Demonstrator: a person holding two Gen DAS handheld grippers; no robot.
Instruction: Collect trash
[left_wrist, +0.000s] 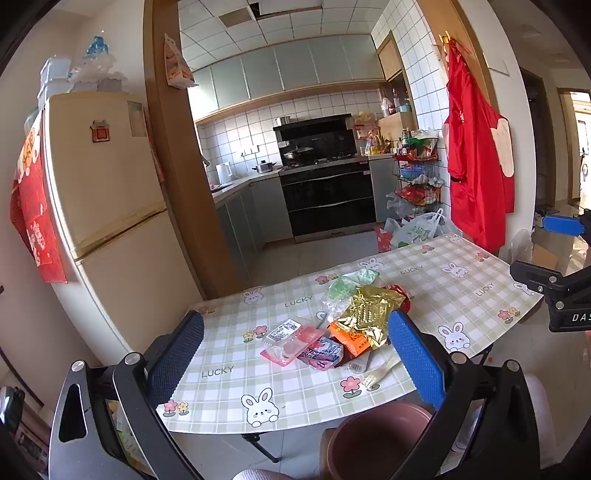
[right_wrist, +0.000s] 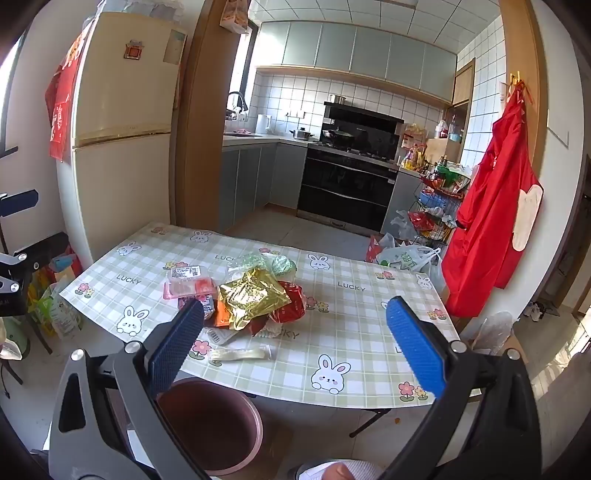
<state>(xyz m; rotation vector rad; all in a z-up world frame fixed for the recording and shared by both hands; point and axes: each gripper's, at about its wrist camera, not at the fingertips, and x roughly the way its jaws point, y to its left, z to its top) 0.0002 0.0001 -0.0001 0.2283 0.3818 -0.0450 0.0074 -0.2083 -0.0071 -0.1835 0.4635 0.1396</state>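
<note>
left tongs (left_wrist: 295, 354): wide open, nothing between the pads, held above the near edge of the tabletop (left_wrist: 461, 295).
right tongs (right_wrist: 295, 343): wide open too, empty, angled down at the same tabletop.
trash pile (left_wrist: 354, 321): on the tabletop near its middle; at 12 o'clock from the left tongs, 11 o'clock from the right tongs.
gold wrapper (right_wrist: 251, 299): on top of the pile, crumpled, long axis roughly 8-to-2 in the right view.
pink tray (left_wrist: 291, 343): at 9 o'clock of the gold wrapper in the left view, labelled film on top.
red packet (right_wrist: 293, 304): touching the gold wrapper at its 3 o'clock in the right view.
plastic fork (right_wrist: 238, 355): apart from the pile at 6 o'clock, lying crosswise to the right tongs.
bin (right_wrist: 210, 424): brown, on the floor under the near table edge, at 6 o'clock of the pile, open top.
nearer hand: about even; judged slightly left for the tray, right for the fork.
obstruction: none seen between tongs and pile; wrappers overlap, so a pinch may drag neighbours.
</note>
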